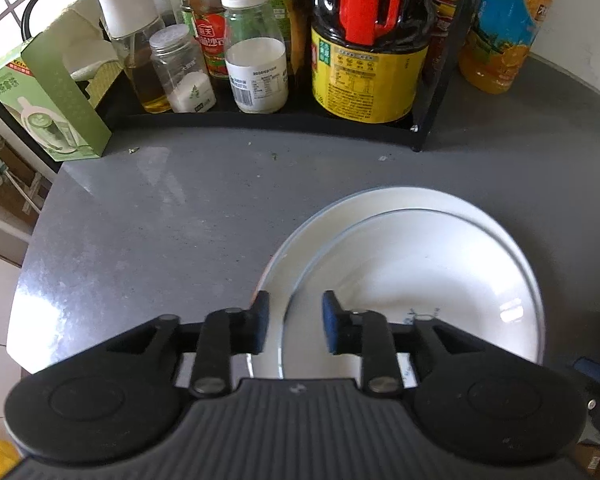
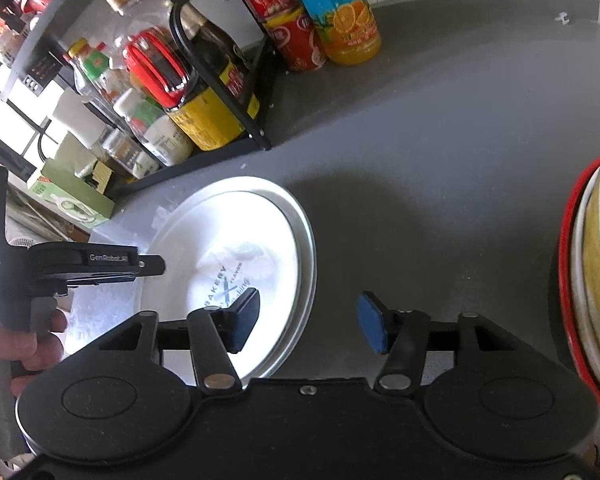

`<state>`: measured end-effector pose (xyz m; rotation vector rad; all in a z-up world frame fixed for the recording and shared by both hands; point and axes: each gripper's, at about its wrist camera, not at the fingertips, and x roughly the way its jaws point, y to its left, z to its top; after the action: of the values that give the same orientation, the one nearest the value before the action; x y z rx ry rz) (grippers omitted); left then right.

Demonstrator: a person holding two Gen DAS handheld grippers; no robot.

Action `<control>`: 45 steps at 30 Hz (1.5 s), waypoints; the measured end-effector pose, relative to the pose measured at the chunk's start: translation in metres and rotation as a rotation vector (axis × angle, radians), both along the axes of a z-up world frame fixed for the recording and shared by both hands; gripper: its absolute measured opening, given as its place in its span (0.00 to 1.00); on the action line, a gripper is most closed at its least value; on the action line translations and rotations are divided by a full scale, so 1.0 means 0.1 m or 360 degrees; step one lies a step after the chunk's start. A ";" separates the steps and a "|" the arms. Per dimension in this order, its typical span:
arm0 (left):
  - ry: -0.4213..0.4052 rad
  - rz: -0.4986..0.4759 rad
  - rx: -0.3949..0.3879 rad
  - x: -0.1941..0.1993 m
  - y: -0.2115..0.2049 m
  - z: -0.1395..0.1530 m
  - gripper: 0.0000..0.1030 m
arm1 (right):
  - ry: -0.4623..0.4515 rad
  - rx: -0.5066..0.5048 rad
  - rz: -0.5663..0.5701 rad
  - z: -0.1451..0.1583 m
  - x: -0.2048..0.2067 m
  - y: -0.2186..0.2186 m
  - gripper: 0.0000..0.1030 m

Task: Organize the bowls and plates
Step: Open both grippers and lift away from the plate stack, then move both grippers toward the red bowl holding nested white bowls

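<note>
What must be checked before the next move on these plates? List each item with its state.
1. Left gripper open, nothing clamped: ok.
2. Right gripper open, nothing held: ok.
3. Upper plate resting inside the lower plate: ok, though off-centre.
4. Upper plate's rim lined up between the left gripper's jaws: ok.
5. Counter bare between the plates and the bowl stack: ok.
6. Bowl stack steady: cannot tell, it is cut off at the picture's edge.
</note>
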<state>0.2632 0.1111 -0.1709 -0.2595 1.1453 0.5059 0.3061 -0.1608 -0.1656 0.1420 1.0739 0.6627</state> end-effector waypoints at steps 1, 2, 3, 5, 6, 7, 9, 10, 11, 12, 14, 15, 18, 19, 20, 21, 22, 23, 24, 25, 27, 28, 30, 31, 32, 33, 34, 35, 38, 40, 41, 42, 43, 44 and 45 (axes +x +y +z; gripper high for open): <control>0.0002 -0.0004 -0.0001 0.00 -0.02 0.02 0.37 | -0.0010 0.0005 -0.0003 0.02 -0.01 0.00 0.57; 0.0002 -0.0009 0.0003 0.01 -0.04 0.04 0.42 | -0.0024 0.0007 -0.0007 0.05 -0.02 -0.01 0.58; 0.0000 -0.0017 0.0009 0.01 -0.07 0.06 0.48 | -0.0047 -0.0002 -0.0013 0.08 -0.04 -0.02 0.60; -0.0008 -0.0049 0.0016 0.01 -0.13 0.12 0.56 | -0.0095 -0.0023 -0.0020 0.13 -0.07 -0.04 0.68; -0.0007 -0.0056 0.0020 0.01 -0.15 0.14 0.60 | -0.0117 -0.0019 -0.0023 0.16 -0.09 -0.06 0.71; -0.0010 -0.0064 0.0024 0.00 -0.18 0.16 0.63 | -0.0130 -0.0012 -0.0032 0.19 -0.11 -0.09 0.78; -0.0021 -0.0087 0.0038 -0.01 -0.23 0.21 0.71 | -0.0155 0.0011 -0.0064 0.24 -0.14 -0.16 0.85; -0.0023 -0.0096 0.0047 -0.02 -0.26 0.24 0.72 | -0.0164 0.0021 -0.0083 0.26 -0.15 -0.19 0.87; -0.0026 -0.0098 0.0048 -0.02 -0.29 0.25 0.75 | -0.0171 0.0029 -0.0104 0.28 -0.17 -0.22 0.87; -0.0032 -0.0097 0.0045 -0.03 -0.31 0.27 0.77 | -0.0180 0.0030 -0.0119 0.30 -0.18 -0.25 0.87; -0.0042 -0.0095 0.0032 -0.06 -0.37 0.31 0.79 | -0.0199 0.0018 -0.0143 0.32 -0.22 -0.30 0.87; -0.0046 -0.0096 0.0028 -0.08 -0.39 0.32 0.81 | -0.0207 0.0017 -0.0153 0.32 -0.24 -0.33 0.87; -0.0048 -0.0098 0.0014 -0.17 -0.49 0.33 0.83 | -0.0200 0.0033 -0.0175 0.34 -0.33 -0.42 0.90; -0.0053 -0.0106 0.0007 -0.22 -0.52 0.33 0.83 | -0.0202 0.0033 -0.0178 0.34 -0.37 -0.44 0.92; -0.0056 -0.0109 0.0001 -0.25 -0.55 0.33 0.83 | -0.0208 0.0031 -0.0177 0.35 -0.41 -0.46 0.93; -0.0059 -0.0108 -0.0005 -0.29 -0.57 0.34 0.83 | -0.0216 0.0025 -0.0170 0.35 -0.45 -0.48 0.94; -0.0065 -0.0104 -0.0014 -0.35 -0.60 0.34 0.83 | -0.0225 0.0018 -0.0164 0.36 -0.49 -0.49 0.95; -0.0072 -0.0100 -0.0025 -0.40 -0.63 0.35 0.83 | -0.0231 0.0010 -0.0164 0.37 -0.53 -0.52 0.95; -0.0076 -0.0095 -0.0032 -0.44 -0.65 0.35 0.83 | -0.0235 0.0008 -0.0168 0.37 -0.57 -0.54 0.95; -0.0080 -0.0090 -0.0039 -0.49 -0.67 0.36 0.83 | -0.0235 0.0012 -0.0172 0.39 -0.61 -0.58 0.95; -0.0101 -0.0084 -0.0054 -0.57 -0.71 0.38 0.84 | -0.0239 0.0018 -0.0186 0.41 -0.69 -0.63 0.96; -0.0124 -0.0079 -0.0065 -0.60 -0.73 0.40 0.84 | -0.0245 0.0022 -0.0196 0.42 -0.73 -0.66 0.96; -0.0147 -0.0073 -0.0060 -0.65 -0.77 0.44 0.84 | -0.0257 0.0035 -0.0210 0.46 -0.80 -0.72 0.96; -0.0163 -0.0075 -0.0051 -0.69 -0.80 0.47 0.84 | -0.0265 0.0041 -0.0218 0.48 -0.84 -0.74 0.96; -0.0173 -0.0081 -0.0046 -0.71 -0.82 0.49 0.84 | -0.0276 0.0045 -0.0228 0.50 -0.88 -0.77 0.96; -0.0181 -0.0089 -0.0042 -0.73 -0.85 0.51 0.85 | -0.0285 0.0048 -0.0237 0.52 -0.91 -0.80 0.96; -0.0185 -0.0100 -0.0040 -0.76 -0.89 0.53 0.85 | -0.0294 0.0052 -0.0247 0.54 -0.93 -0.83 0.96; -0.0185 -0.0109 -0.0042 -0.77 -0.92 0.54 0.86 | -0.0304 0.0055 -0.0259 0.56 -0.96 -0.86 0.96; -0.0206 -0.0128 -0.0050 -0.83 -1.02 0.57 0.87 | -0.0317 0.0073 -0.0299 0.60 -1.02 -0.97 0.96; -0.0238 -0.0130 -0.0047 -0.87 -1.08 0.62 0.87 | -0.0316 0.0081 -0.0324 0.61 -1.06 -1.04 0.96; -0.0246 -0.0126 -0.0041 -0.89 -1.11 0.64 0.87 | -0.0317 0.0086 -0.0336 0.62 -1.08 -1.07 0.96; -0.0254 -0.0125 -0.0040 -0.90 -1.14 0.66 0.87 | -0.0323 0.0092 -0.0343 0.63 -1.10 -1.10 0.96; -0.0266 -0.0134 -0.0044 -0.92 -1.18 0.68 0.87 | -0.0331 0.0096 -0.0348 0.63 -1.12 -1.13 0.96; -0.0271 -0.0146 -0.0043 -0.92 -1.21 0.69 0.87 | -0.0338 0.0097 -0.0359 0.64 -1.13 -1.16 0.97; -0.0272 -0.0155 -0.0037 -0.93 -1.24 0.71 0.87 | -0.0340 0.0097 -0.0376 0.64 -1.15 -1.20 0.96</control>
<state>0.1705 -0.0128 -0.1001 -0.2610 0.9929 0.3773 0.1911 -0.2810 -0.1015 0.2415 0.8167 0.4850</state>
